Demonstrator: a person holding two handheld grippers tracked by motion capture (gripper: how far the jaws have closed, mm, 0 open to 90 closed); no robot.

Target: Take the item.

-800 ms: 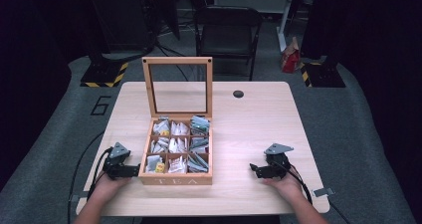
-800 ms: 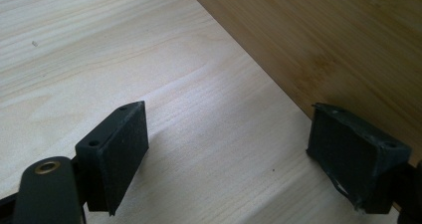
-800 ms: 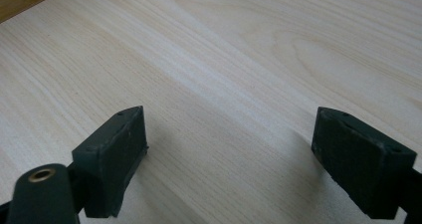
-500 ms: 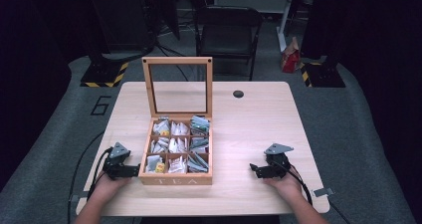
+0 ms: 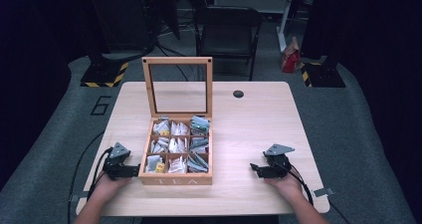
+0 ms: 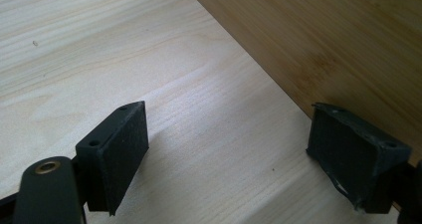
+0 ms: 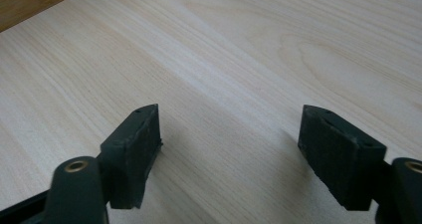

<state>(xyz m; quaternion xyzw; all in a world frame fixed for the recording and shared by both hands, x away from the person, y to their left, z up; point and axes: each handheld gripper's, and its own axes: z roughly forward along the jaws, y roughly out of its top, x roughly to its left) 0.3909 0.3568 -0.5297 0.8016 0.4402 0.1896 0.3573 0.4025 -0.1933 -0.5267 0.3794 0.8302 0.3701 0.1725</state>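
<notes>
One wooden tea box (image 5: 175, 154), lid upright, sits at the near-left of the counter (image 5: 259, 124), its nine compartments holding sachets (image 5: 174, 145). Left tool (image 5: 133, 170), released and empty, lies just beside the box's left wall (image 6: 323, 45); right tool (image 5: 255, 169), likewise spread and empty, rests well apart. Box: probably rigid, moderately heavy; grip by its side walls. Sachets: likely light, flimsy; pinch by an edge.

We see a pale wooden counter (image 5: 259, 129) on grey carpet (image 5: 358, 134). Behind the counter stands a black chair (image 5: 226, 32); beyond its far corners sit yellow-and-black striped bases (image 5: 102, 74), and a small red bag (image 5: 290, 58). Darkness surrounds.
</notes>
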